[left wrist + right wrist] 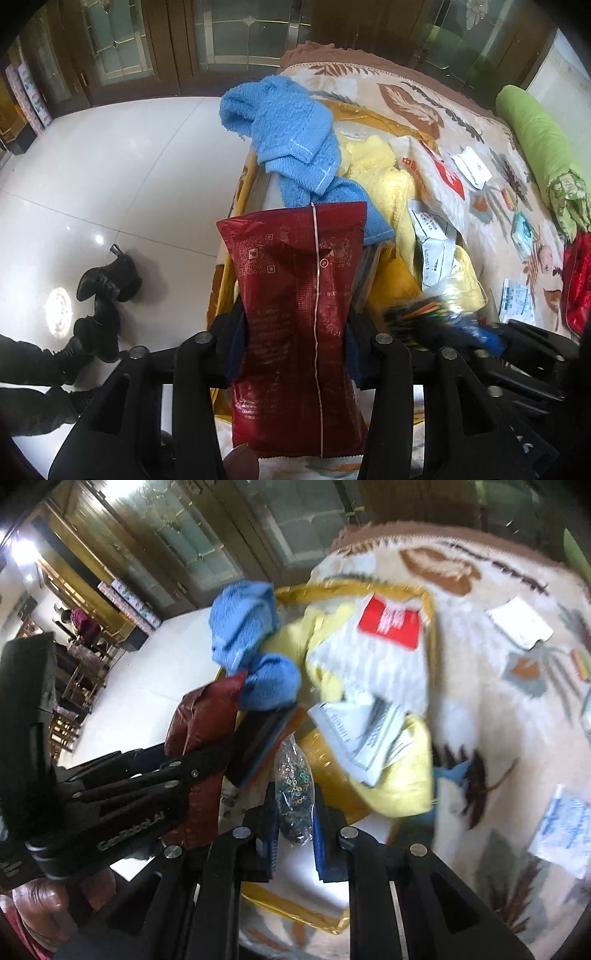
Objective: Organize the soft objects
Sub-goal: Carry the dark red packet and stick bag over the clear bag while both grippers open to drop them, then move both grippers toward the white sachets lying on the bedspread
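Grippers: your left gripper point(295, 347) clamps red pouch point(295, 295) | your right gripper point(295, 827) nips clear bead bag point(293, 794) | writing: pouch print unreadable

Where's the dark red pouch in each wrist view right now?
Left wrist view: the red pouch fills lower centre, upright between the left gripper's jaws.
Right wrist view: it sits left of centre, beside the black gripper, just below the blue towel.
Shared landmark: the blue towel above the pouch.
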`<state>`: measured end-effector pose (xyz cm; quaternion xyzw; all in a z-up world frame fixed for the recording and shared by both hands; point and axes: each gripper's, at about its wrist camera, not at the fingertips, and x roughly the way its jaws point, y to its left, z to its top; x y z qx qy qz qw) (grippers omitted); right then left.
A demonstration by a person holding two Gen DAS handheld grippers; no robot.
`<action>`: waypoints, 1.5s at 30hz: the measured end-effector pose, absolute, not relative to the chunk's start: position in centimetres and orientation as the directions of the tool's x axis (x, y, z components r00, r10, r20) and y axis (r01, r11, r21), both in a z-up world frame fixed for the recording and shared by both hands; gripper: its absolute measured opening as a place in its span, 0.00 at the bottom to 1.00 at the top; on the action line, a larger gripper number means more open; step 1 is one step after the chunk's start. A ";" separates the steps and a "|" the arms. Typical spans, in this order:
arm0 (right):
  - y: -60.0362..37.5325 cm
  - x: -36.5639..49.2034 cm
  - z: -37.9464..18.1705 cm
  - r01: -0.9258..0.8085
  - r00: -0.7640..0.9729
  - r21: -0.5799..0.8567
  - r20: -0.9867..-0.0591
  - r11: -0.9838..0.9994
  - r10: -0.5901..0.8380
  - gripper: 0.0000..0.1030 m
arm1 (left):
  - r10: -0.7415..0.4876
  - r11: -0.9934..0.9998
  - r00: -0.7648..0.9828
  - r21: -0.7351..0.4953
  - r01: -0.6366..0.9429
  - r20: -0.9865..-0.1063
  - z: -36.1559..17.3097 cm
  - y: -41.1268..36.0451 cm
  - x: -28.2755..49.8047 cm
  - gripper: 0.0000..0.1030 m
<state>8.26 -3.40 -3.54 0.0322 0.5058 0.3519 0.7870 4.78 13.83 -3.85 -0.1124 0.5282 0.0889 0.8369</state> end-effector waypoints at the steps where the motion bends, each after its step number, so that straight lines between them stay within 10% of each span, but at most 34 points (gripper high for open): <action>1: -3.6 8.3 -3.5 -0.517 0.250 0.406 -0.770 0.753 0.587 0.15 | 0.038 0.959 0.428 -0.088 -0.270 -0.903 -3.9 13.8 4.9 0.45; 5: -4.0 8.6 -3.7 -0.520 0.253 0.407 -0.766 0.751 0.590 0.19 | 0.050 0.959 0.440 -0.079 -0.271 -0.897 -3.8 13.6 5.0 0.47; 8: -3.7 8.4 -3.8 -0.535 0.255 0.364 -0.790 0.762 0.557 0.63 | 0.071 0.962 0.452 -0.059 -0.266 -0.889 -3.6 13.6 5.0 0.52; 10: -4.4 8.2 -3.3 -0.537 0.274 0.365 -0.778 0.761 0.566 0.74 | 0.076 0.961 0.462 -0.059 -0.271 -0.884 -3.3 13.9 5.0 0.55; 45: -19.3 4.7 -0.3 -0.367 0.511 0.419 -0.655 0.831 0.556 0.74 | 0.038 0.997 0.610 -0.010 -0.076 -0.791 0.2 2.8 3.1 0.58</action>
